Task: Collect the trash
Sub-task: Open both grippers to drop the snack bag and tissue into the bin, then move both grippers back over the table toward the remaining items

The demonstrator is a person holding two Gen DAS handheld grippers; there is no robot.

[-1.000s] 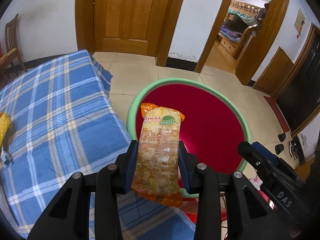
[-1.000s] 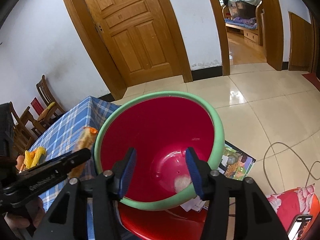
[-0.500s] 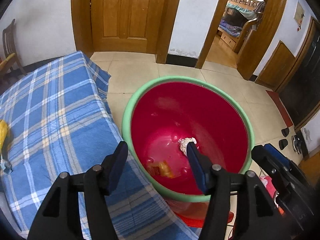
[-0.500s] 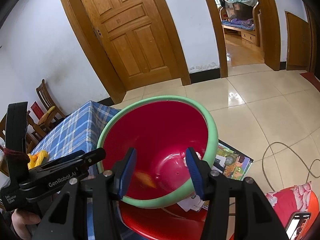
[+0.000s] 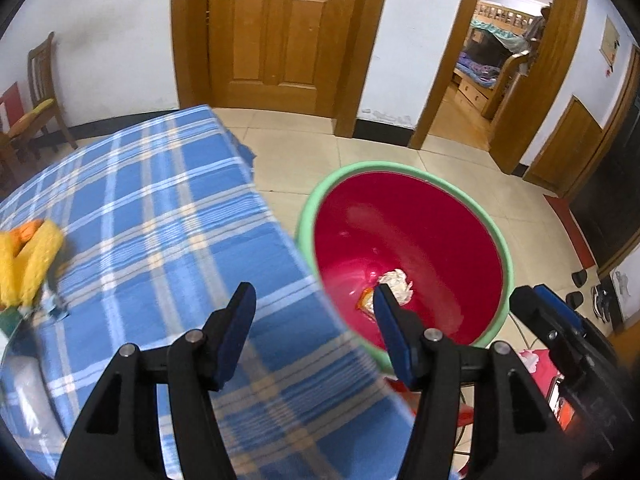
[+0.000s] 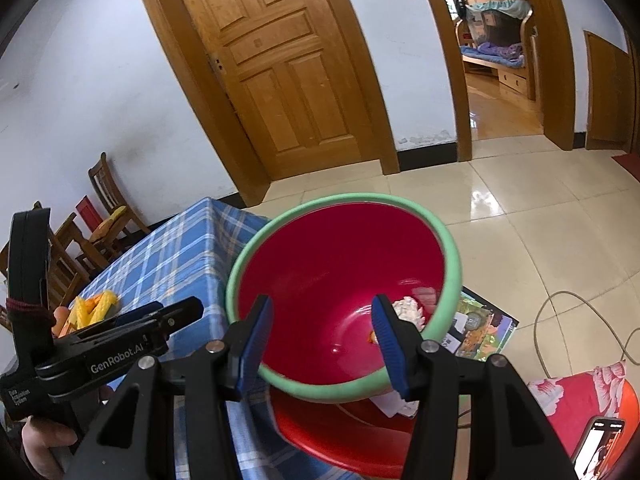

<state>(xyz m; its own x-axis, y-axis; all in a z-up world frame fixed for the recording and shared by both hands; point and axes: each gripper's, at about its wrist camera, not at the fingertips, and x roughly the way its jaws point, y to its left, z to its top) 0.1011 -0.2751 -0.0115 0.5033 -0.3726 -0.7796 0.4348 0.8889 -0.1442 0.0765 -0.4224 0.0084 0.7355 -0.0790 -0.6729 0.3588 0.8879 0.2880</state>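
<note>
- Left wrist view: left gripper (image 5: 310, 300) over the blue plaid tablecloth (image 5: 160, 220), jaws apart and freshly widened, nothing between them. Red basin (image 5: 404, 220) with green rim just off the table edge; inside it a white crumpled wad (image 5: 397, 280) and an orange wrapper (image 5: 366, 302). Yellow packets (image 5: 28, 256) lie uncollected on the cloth.
- Right wrist view: right gripper (image 6: 320, 322) with jaws apart, empty, poised over the basin's near rim. Left gripper visible beside the table.
- Progress, judged: two pieces binned; yellow packets remain.
</note>
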